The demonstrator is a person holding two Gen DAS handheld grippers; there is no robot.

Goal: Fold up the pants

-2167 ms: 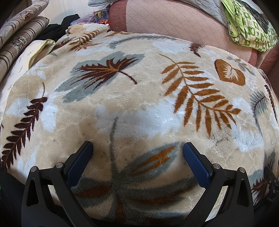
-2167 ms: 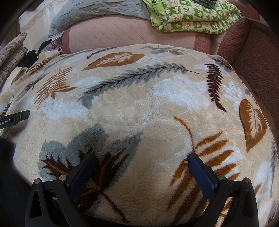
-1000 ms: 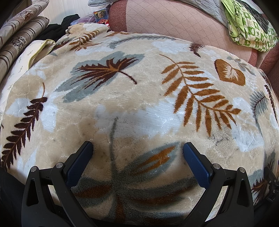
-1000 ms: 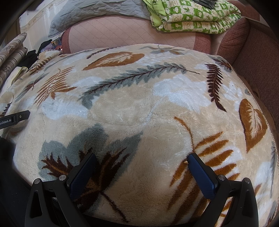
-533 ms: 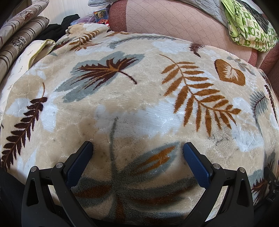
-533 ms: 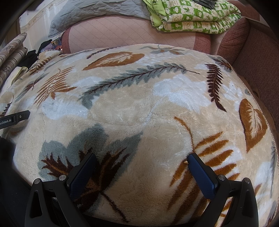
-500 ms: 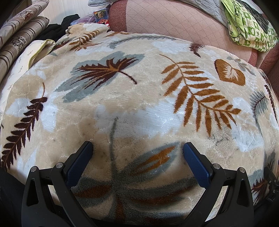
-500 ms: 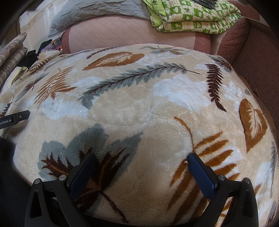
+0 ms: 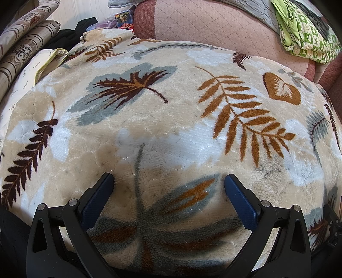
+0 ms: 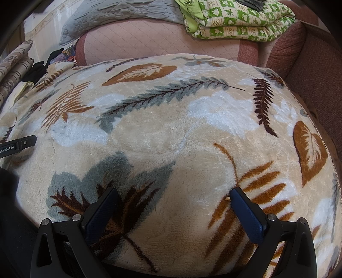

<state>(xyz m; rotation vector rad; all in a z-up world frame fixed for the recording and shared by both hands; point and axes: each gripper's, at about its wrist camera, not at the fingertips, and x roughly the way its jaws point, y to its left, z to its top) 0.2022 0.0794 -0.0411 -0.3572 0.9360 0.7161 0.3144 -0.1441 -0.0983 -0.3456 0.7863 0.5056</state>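
No pants show in either view. A cream plush blanket (image 9: 171, 128) with brown, orange and grey leaf prints covers the seat in front of me. My left gripper (image 9: 168, 181) hovers over its near edge, open, with nothing between its blue pads. In the right wrist view the same blanket (image 10: 171, 132) fills the frame, and my right gripper (image 10: 174, 196) is open and empty above its near edge. The black tip of the left gripper's body (image 10: 19, 144) pokes in at the far left of the right wrist view.
A pink quilted sofa back (image 10: 162, 40) rises behind the blanket. A folded green-patterned quilt (image 10: 235, 19) and a grey quilt (image 10: 119, 15) lie on top of it. Striped cushions (image 9: 23, 47) and dark clothing (image 9: 70, 34) sit at the left. A reddish armrest (image 10: 310, 70) borders the right.
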